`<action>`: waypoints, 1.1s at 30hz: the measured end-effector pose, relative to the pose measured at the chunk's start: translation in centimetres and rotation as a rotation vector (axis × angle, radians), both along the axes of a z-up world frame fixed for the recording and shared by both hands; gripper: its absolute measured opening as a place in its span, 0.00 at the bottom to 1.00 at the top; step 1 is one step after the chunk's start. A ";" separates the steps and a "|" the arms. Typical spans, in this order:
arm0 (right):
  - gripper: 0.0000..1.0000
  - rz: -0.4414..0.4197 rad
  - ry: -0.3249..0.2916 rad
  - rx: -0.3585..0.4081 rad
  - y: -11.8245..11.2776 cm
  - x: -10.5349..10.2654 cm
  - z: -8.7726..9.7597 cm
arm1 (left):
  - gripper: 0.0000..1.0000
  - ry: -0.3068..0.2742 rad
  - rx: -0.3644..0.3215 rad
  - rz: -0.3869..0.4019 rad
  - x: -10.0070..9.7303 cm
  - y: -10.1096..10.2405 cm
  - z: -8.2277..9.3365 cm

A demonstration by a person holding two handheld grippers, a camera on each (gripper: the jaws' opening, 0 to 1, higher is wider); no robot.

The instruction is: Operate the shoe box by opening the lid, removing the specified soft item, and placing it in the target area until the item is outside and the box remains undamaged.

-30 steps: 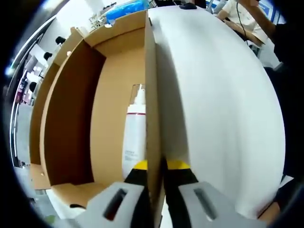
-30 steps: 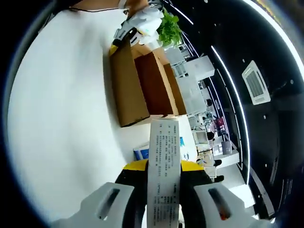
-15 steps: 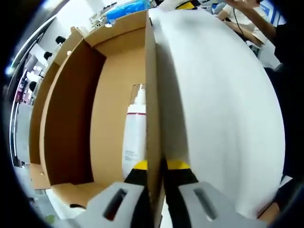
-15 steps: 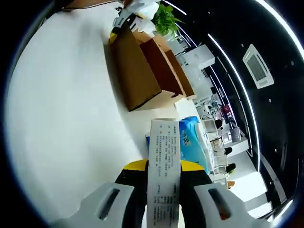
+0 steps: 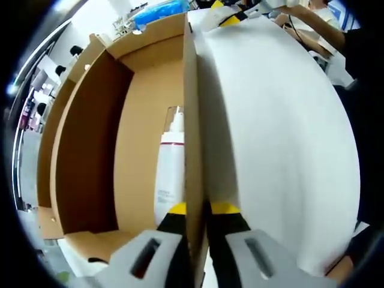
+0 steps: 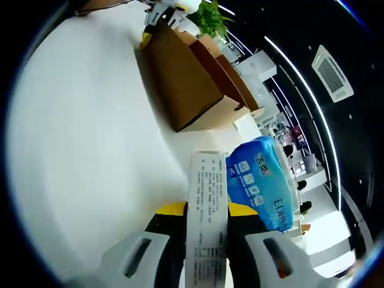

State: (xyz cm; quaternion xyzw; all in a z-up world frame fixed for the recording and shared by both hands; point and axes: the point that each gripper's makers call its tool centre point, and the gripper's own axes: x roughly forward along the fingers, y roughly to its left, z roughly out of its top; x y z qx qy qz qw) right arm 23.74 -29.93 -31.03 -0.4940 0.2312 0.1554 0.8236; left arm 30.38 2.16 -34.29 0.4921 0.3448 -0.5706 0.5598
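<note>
Left tool (image 5: pixel 197 209) pinches the upright wall of the open box (image 5: pixel 150 78), one jaw inside, one outside. Just ahead of its inner jaw a white bottle (image 5: pixel 170 168) lies on the box floor. Far ahead over the white desk (image 5: pixel 276 132), the right tool (image 5: pixel 231 18) shows at the box's far end. In the right gripper view, the right tool (image 6: pixel 207 211) grips a white printed tube (image 6: pixel 207 210) above the desk, a blue pack (image 6: pixel 261 180) just beside it, the box (image 6: pixel 183 84) well ahead.
</note>
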 end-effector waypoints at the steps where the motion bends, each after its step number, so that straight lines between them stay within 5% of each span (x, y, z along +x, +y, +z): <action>1: 0.22 0.001 0.006 0.000 0.0 0.0 -0.2 | 0.03 0.000 0.000 0.001 0.0 0.0 0.0; 15: 0.22 -0.009 0.059 0.006 -0.1 -0.2 -0.9 | 0.03 -0.002 0.001 0.002 0.2 -0.1 0.0; 33: 0.23 -0.068 0.141 0.107 0.3 -1.2 -0.6 | 0.04 -0.022 0.005 -0.047 0.1 -0.2 0.0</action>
